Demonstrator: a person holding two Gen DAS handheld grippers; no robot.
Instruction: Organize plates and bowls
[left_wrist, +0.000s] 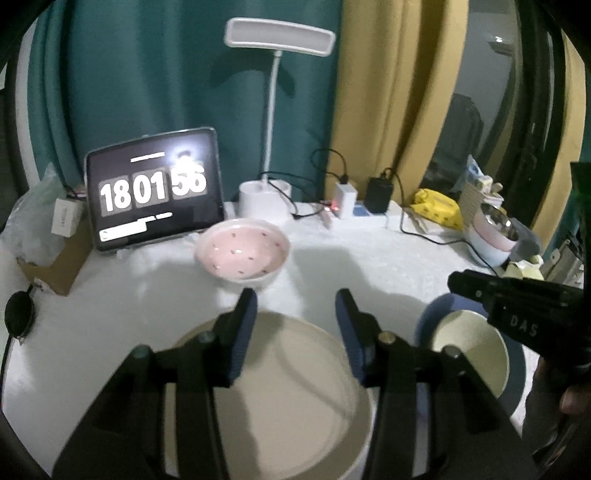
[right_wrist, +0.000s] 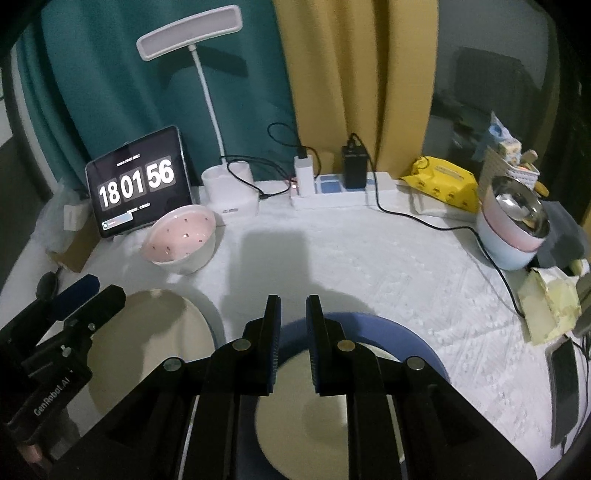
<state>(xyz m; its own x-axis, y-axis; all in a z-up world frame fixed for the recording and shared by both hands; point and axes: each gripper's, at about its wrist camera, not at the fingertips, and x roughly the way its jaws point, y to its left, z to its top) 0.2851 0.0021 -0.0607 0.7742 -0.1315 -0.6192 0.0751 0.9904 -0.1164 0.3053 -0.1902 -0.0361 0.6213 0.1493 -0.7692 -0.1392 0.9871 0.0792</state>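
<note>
We see left gripper fingers parted, empty, above cream plate; right gripper fingers narrowly apart, empty, above cream bowl on blue plate.

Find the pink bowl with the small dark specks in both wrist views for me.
Left wrist view: the pink speckled bowl sits centre, just beyond the left gripper's tips.
Right wrist view: the same bowl sits upper left, tilted.
Shared landmark: the tablet clock stands right behind it.
</note>
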